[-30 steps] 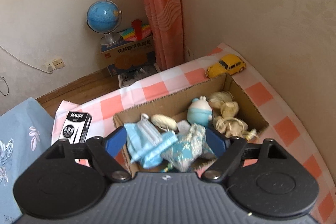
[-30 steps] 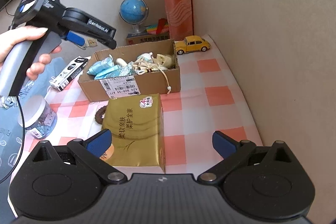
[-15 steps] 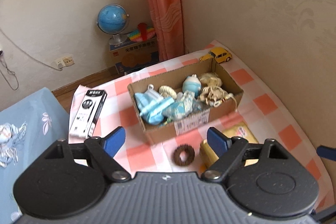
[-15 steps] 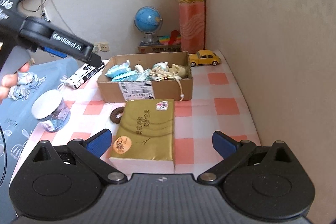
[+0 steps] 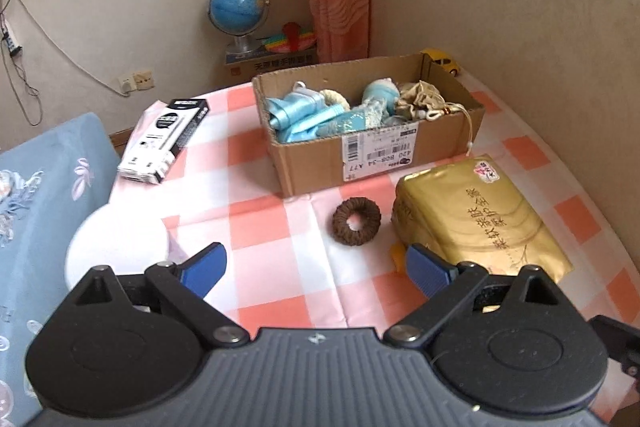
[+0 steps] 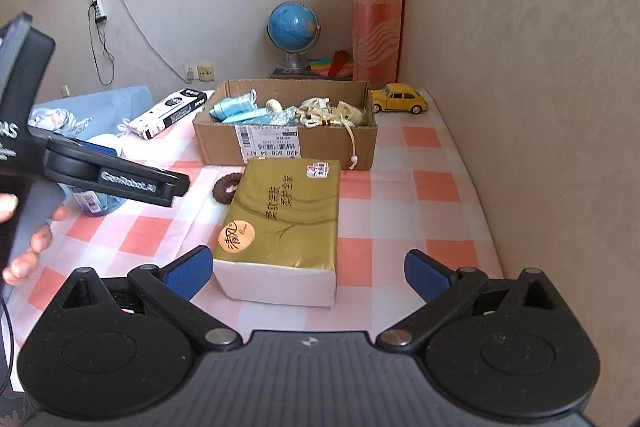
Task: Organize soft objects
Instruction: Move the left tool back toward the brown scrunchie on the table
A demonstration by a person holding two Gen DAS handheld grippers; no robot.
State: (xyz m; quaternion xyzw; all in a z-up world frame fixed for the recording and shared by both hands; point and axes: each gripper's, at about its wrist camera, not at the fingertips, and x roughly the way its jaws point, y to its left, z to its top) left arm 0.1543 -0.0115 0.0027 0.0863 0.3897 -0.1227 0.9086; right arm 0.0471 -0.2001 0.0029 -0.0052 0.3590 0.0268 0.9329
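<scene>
A cardboard box (image 5: 368, 147) on the checked tablecloth holds blue cloth pieces (image 5: 304, 115), a teal plush (image 5: 380, 93) and a beige drawstring pouch (image 5: 420, 101). In front of the box lie a brown scrunchie (image 5: 356, 221) and a gold tissue pack (image 5: 476, 215). My left gripper (image 5: 316, 267) hovers short of the scrunchie, its jaws opening with nothing between them. My right gripper (image 6: 308, 273) is open. The near end of the gold tissue pack (image 6: 280, 223) lies between its fingers, untouched. A hand (image 6: 28, 247) grips the left tool.
A black-and-white carton (image 5: 164, 143) and a white-lidded jar (image 5: 116, 247) sit at the left, beside a blue cloth (image 5: 40, 187). A yellow toy car (image 6: 400, 99) stands behind the box. The wall runs along the table's right side. A globe (image 6: 294, 27) stands on a box beyond the table.
My left gripper has pulled back from over the box to the near table, leaving the blue items inside, and its jaws have widened. The right gripper rolled and shifted a little.
</scene>
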